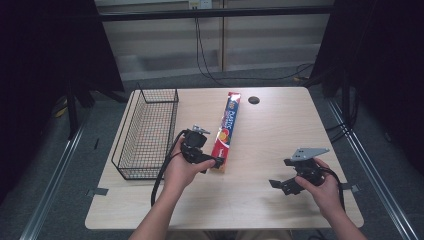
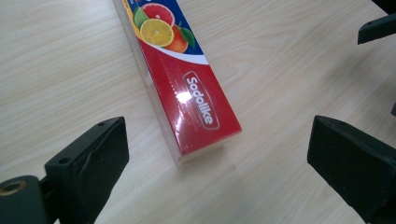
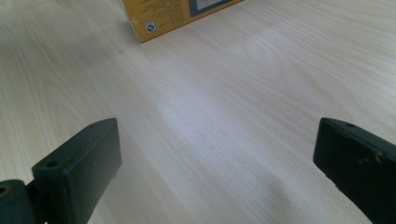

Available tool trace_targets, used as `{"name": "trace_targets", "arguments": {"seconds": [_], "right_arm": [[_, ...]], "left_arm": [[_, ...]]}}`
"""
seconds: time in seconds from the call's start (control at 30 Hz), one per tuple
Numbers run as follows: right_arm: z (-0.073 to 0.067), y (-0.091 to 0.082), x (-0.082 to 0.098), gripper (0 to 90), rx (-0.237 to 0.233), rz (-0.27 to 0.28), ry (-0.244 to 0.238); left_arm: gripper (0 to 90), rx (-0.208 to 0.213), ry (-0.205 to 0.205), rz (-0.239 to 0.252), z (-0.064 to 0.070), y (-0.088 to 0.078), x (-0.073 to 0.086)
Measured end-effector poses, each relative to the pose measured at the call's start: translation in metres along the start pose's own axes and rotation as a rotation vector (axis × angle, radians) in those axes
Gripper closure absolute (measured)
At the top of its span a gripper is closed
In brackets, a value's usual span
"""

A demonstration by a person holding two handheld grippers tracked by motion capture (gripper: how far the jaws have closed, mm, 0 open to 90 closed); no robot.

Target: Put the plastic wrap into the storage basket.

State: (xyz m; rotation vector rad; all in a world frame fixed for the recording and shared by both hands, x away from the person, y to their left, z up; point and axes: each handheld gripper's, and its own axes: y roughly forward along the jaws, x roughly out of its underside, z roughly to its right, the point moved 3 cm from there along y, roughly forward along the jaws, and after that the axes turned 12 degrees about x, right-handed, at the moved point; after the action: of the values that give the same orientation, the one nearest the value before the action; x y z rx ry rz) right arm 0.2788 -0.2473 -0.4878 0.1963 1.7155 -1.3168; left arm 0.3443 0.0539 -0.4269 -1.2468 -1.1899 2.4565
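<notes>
Here the left gripper [image 1: 216, 163] hovers at the near end of the plastic wrap box [image 1: 226, 131], jaws spread wide with the box end between them, untouched. Box lies flat mid-table, just beside the wire basket [image 1: 148, 132]. Right gripper [image 1: 278, 184] spread too, well apart, over bare table [image 1: 280, 125].

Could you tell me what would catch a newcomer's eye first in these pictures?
Probably the long red plastic wrap box with its citrus picture, lying lengthwise mid-table. The left gripper sits at its near end, jaws open with the box end lying ahead between them, untouched. A black wire basket stands at the table's left, and the right gripper hovers open over bare wood.
</notes>
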Motion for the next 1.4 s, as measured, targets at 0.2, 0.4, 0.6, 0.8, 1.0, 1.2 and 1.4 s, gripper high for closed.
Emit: {"name": "trace_targets", "arguments": {"seconds": [0.2,0.4,0.6,0.8,1.0,1.2,1.4], "right_arm": [[0.000,-0.001,-0.001,0.9,-0.003,0.004,-0.003],[0.000,0.000,-0.001,0.9,-0.003,0.005,-0.001],[-0.001,0.002,-0.003,0.8,-0.005,0.001,0.005],[-0.002,0.003,-0.004,0.9,-0.011,0.006,-0.004],[-0.001,0.002,-0.004,0.9,-0.015,0.007,-0.003],[-0.001,0.003,-0.004,0.9,-0.010,0.008,-0.001],[0.000,0.002,-0.004,0.9,-0.012,0.008,0.001]], "left_arm": [[5.3,0.022,-0.017,-0.006,-0.004,0.008,-0.010],[3.5,0.032,-0.033,-0.029,-0.008,0.017,-0.020],[2.4,0.016,-0.094,-0.043,-0.020,0.031,-0.030],[4.2,-0.050,-0.114,-0.036,-0.029,0.042,-0.038],[6.6,-0.060,-0.138,-0.041,-0.037,0.052,-0.050],[9.0,-0.068,-0.155,-0.035,-0.042,0.062,-0.060],[11.3,-0.092,-0.176,-0.050,-0.049,0.073,-0.065]]}}
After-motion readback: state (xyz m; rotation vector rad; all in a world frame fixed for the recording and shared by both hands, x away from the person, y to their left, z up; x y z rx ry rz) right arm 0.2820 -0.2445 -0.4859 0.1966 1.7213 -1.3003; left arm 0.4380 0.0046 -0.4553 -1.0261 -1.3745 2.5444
